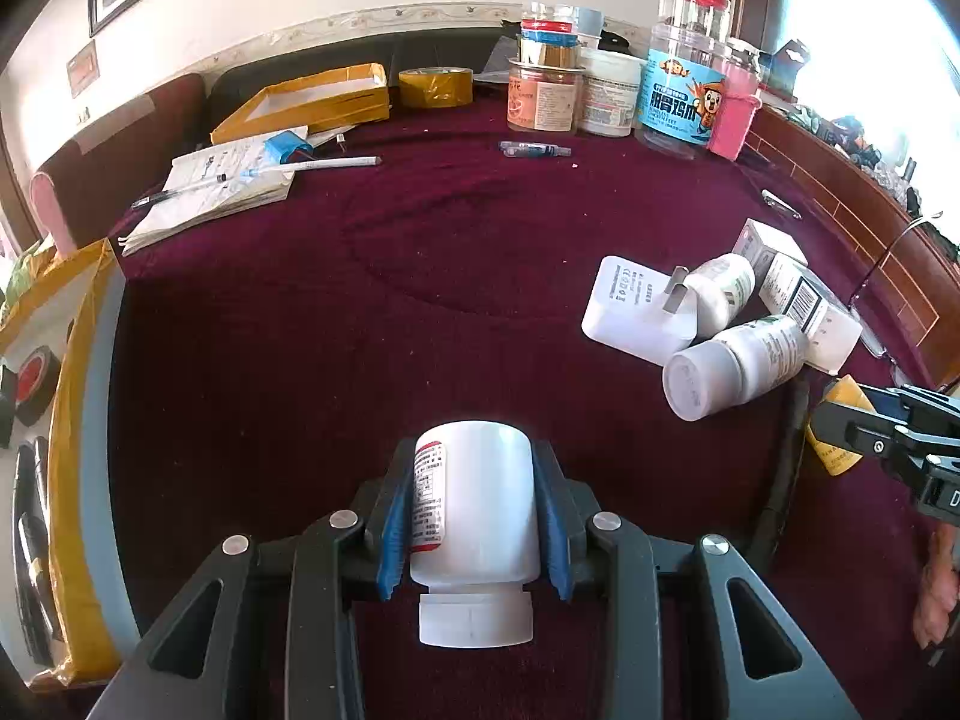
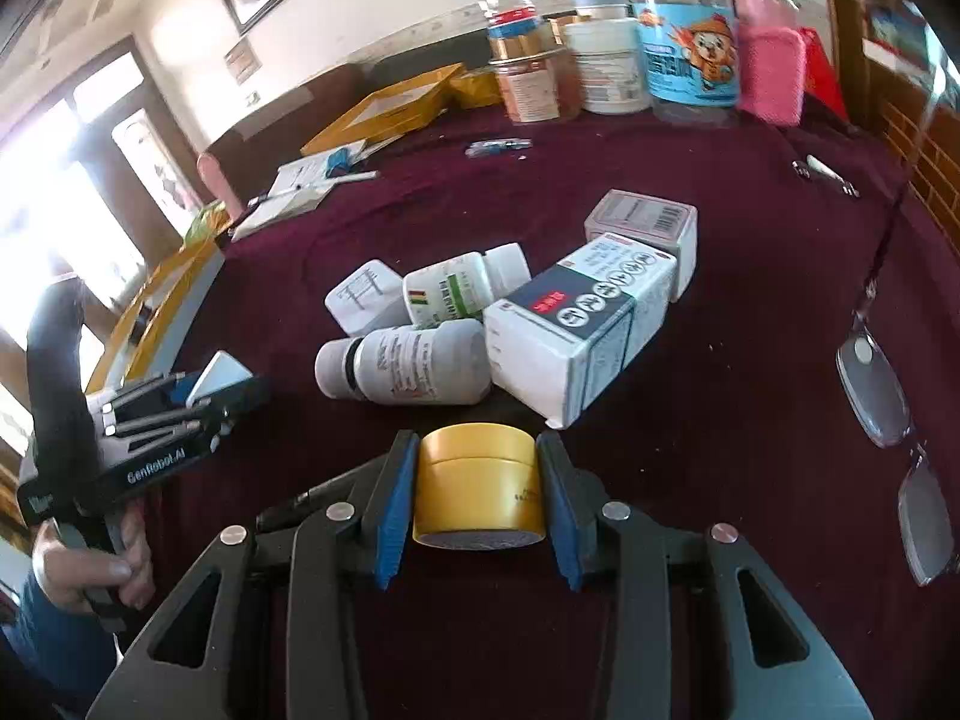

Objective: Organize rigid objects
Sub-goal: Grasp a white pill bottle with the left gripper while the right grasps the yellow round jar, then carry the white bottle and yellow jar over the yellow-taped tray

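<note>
My left gripper (image 1: 474,516) is shut on a white bottle (image 1: 474,510) with a red-edged label, its cap towards the camera. My right gripper (image 2: 479,495) is shut on a small yellow jar (image 2: 477,483); that jar also shows in the left wrist view (image 1: 837,429). In front of it lies a pile on the dark red cloth: two white pill bottles on their sides (image 2: 408,363) (image 2: 462,288), a white charger plug (image 2: 363,300), a white and dark box (image 2: 585,330) and a second box (image 2: 645,222). The pile shows in the left wrist view around a bottle (image 1: 732,363).
Several jars and tubs (image 1: 678,90) stand at the far edge with a tape roll (image 1: 435,86) and a yellow-taped box (image 1: 312,102). A notebook with pens (image 1: 222,186) lies far left. A tray box (image 1: 72,450) sits at the left edge. Glasses (image 2: 876,384) lie right.
</note>
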Available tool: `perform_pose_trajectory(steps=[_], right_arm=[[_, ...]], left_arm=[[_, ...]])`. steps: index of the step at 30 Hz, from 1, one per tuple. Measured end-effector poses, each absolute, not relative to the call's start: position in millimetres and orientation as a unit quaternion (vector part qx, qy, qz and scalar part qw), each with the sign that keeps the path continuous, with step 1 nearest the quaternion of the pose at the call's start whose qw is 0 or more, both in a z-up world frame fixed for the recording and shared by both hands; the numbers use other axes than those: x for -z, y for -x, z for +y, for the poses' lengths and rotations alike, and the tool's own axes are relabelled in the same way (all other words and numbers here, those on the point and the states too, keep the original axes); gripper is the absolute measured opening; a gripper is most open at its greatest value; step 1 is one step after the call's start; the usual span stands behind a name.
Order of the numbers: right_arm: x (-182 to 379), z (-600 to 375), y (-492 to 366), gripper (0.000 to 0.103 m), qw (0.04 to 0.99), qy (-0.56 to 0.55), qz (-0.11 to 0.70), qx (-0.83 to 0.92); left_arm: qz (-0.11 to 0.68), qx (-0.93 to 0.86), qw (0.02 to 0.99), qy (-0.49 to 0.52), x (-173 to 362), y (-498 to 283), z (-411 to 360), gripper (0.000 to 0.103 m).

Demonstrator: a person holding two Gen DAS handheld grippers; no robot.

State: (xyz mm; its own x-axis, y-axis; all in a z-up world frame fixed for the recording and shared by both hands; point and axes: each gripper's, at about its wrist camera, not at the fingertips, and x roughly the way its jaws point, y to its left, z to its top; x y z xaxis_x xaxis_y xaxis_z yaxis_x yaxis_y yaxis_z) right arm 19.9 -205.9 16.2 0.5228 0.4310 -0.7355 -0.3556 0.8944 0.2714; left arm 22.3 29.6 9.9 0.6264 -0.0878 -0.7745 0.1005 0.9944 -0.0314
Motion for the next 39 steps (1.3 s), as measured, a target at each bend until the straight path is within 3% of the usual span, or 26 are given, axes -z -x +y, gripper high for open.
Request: perform_pose_trajectory(steps=[9, 20, 28, 39], right_arm=[[-17, -210, -11, 0.038, 0.875, -0.042, 0.433, -0.212], [-47, -198, 1, 0.038, 0.871, -0.089, 0.424, -0.231], [-89, -108, 5, 0.039, 0.85, -0.048, 0.42, -0.314], [-129, 83, -18, 0.039, 0.793, 0.018, 0.442, -0.419]], left_arm=[[0.421, 0.06, 0.905, 0.003, -13, -21, 32, 0.037], [0.367, 0.086, 0.923, 0.075, -56, 19, 77, 0.037], [0.317, 0.013, 0.941, 0.119, -87, 59, 168, 0.037], [0.349, -0.093, 0.918, 0.164, -54, 70, 285, 0.037]])
